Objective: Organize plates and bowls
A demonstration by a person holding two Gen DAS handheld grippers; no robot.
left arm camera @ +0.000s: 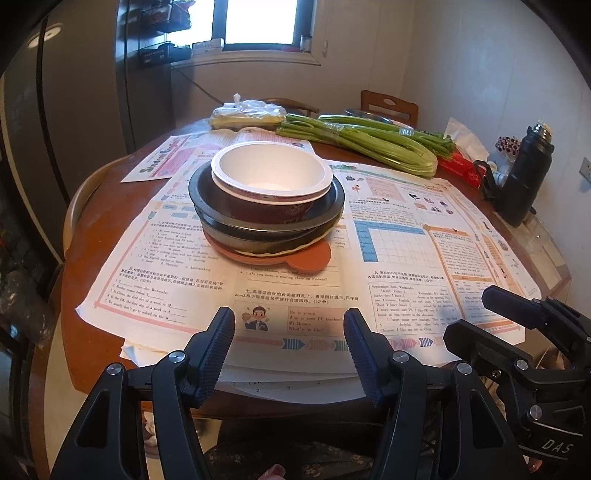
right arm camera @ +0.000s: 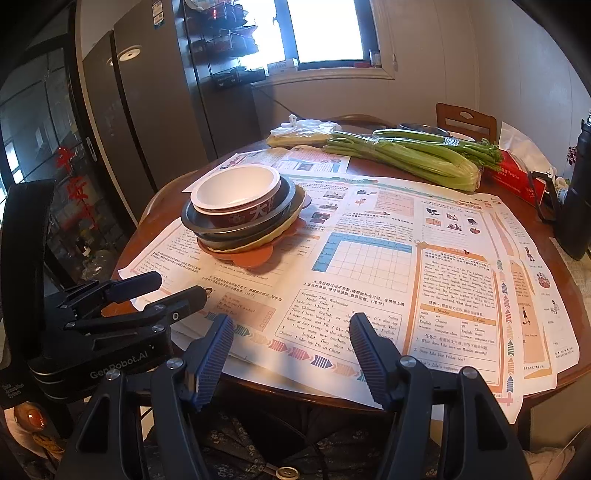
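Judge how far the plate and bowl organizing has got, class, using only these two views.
Looks done: the red-sided bowl sits nested on dark plates, all on an orange plate, forming one stack on the worksheets. In hand: nothing; left gripper and right gripper are both open at the table's near edge. Left: no loose dishes are visible.

Left claw (left arm camera: 289, 330) open, empty; right claw (right arm camera: 291, 336) same.

Round wooden tabletop (left arm camera: 92, 236) in a pale-walled room; bright window (left arm camera: 260, 20) behind, wooden chair (left arm camera: 389, 105) at the far side, tall dark cabinet (right arm camera: 155, 110), possibly a refrigerator, left.
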